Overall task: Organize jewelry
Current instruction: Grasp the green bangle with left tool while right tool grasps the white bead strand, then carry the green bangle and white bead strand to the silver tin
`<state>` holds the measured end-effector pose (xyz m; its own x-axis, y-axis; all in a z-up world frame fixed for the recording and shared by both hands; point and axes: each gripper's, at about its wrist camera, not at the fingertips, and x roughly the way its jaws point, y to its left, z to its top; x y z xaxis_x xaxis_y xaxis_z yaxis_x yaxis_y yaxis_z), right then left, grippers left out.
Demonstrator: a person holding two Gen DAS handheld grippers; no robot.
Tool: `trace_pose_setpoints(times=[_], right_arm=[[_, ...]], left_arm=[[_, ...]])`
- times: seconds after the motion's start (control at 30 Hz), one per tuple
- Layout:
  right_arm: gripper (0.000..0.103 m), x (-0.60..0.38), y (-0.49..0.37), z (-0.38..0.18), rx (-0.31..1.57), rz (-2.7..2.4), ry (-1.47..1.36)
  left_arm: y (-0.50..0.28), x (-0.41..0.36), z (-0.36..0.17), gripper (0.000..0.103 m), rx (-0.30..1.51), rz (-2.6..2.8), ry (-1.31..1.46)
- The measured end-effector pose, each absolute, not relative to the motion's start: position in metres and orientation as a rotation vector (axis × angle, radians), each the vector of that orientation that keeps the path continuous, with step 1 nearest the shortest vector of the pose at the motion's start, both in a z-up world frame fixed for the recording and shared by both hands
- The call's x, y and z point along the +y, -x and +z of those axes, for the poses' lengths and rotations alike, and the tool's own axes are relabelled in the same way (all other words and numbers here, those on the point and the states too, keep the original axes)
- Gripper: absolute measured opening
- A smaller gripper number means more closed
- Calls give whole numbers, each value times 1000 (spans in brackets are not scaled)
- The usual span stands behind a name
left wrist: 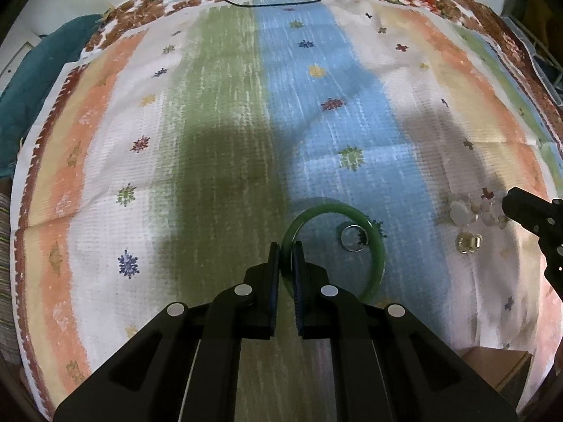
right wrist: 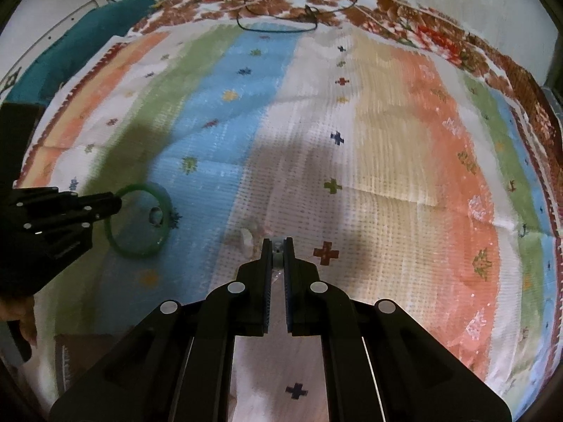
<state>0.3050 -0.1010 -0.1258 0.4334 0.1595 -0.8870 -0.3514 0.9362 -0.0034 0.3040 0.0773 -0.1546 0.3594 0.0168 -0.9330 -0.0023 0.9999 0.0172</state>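
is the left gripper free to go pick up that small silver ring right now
Probably not yet: the left gripper is shut on the green bangle, so its jaws are occupied. The silver ring lies close, inside the bangle's loop.

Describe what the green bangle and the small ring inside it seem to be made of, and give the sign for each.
Green bangle: probably glass or jade-like stone or plastic; translucent, smooth, glossy. Small ring: likely metal; thin, silvery, catches the light.
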Motion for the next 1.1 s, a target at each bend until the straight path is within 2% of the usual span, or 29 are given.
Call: trace_pose_setpoints(times=[1.1], right_arm=[[7, -119, -251, -74, 973, 330, 142]], left_arm=[[-251, 74, -88, 8, 1105, 53, 60]])
